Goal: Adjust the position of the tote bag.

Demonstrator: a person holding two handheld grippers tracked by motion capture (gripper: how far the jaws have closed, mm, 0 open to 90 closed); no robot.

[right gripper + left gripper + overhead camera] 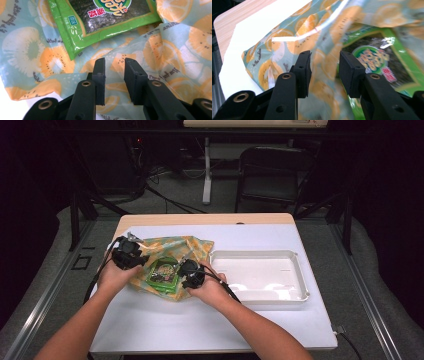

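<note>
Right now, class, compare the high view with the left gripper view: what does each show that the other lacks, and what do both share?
The high view alone takes in the white tray, both hands, the right gripper and a chair beyond the table. The left gripper view alone gives a close look between the left gripper and its parted jaws, with patterned film between them. Both show the fruit-print bag and the green seaweed packet.

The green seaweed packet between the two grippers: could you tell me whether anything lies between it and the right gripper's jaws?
Yes: a fold of the fruit-print bag lies between the right gripper and the green seaweed packet.
</note>
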